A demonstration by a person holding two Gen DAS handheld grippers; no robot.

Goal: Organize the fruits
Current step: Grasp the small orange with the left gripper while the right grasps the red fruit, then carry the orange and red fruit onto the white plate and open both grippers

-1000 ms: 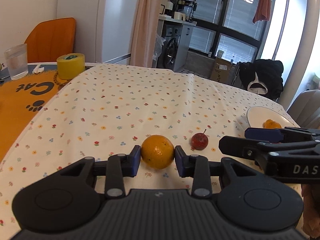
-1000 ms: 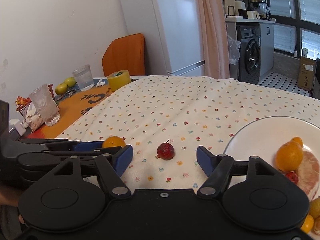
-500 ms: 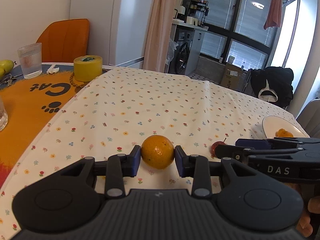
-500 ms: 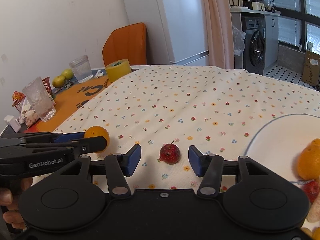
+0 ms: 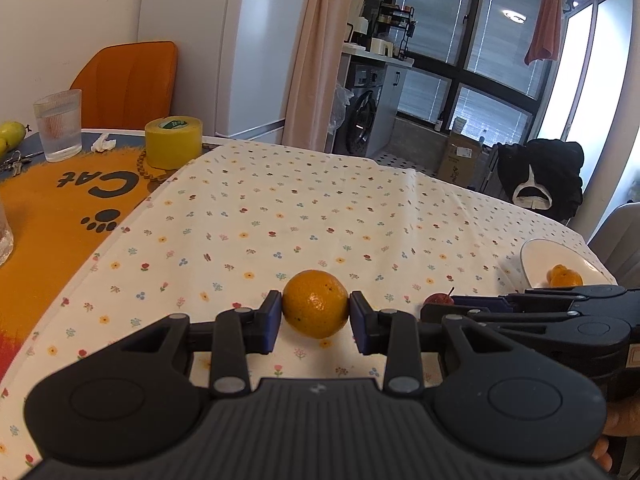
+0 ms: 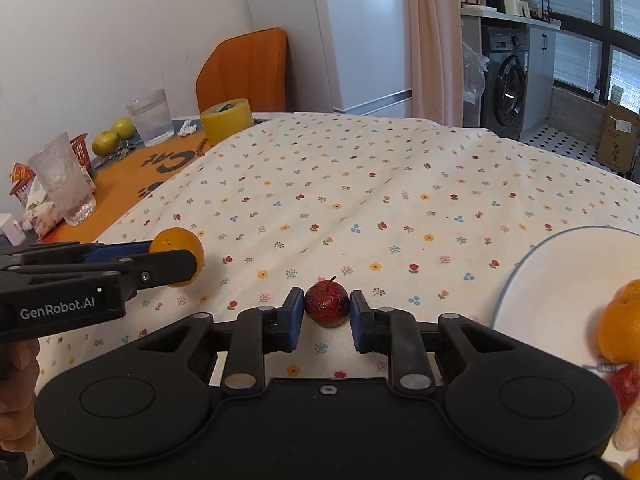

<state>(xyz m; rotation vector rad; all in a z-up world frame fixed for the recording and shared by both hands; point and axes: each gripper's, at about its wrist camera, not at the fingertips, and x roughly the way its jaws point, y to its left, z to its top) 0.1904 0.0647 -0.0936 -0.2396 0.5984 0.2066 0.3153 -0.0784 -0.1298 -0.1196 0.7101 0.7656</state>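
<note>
The tabletop (image 5: 280,208) has a white plate (image 6: 560,272) with fruit. The left gripper (image 5: 316,316) now lifts the orange (image 5: 315,303), squeezed tight. The right gripper (image 6: 326,316) has just closed on the little red apple (image 6: 326,300). Both can go to the plate.

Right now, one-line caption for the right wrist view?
Right gripper shut on the small red fruit, white plate to its right, left gripper holding an orange.

Bare floral tablecloth (image 6: 360,184) ahead, open to the white plate (image 6: 560,280); yellow tape roll (image 5: 173,143) and glass (image 5: 58,126) far left.
</note>
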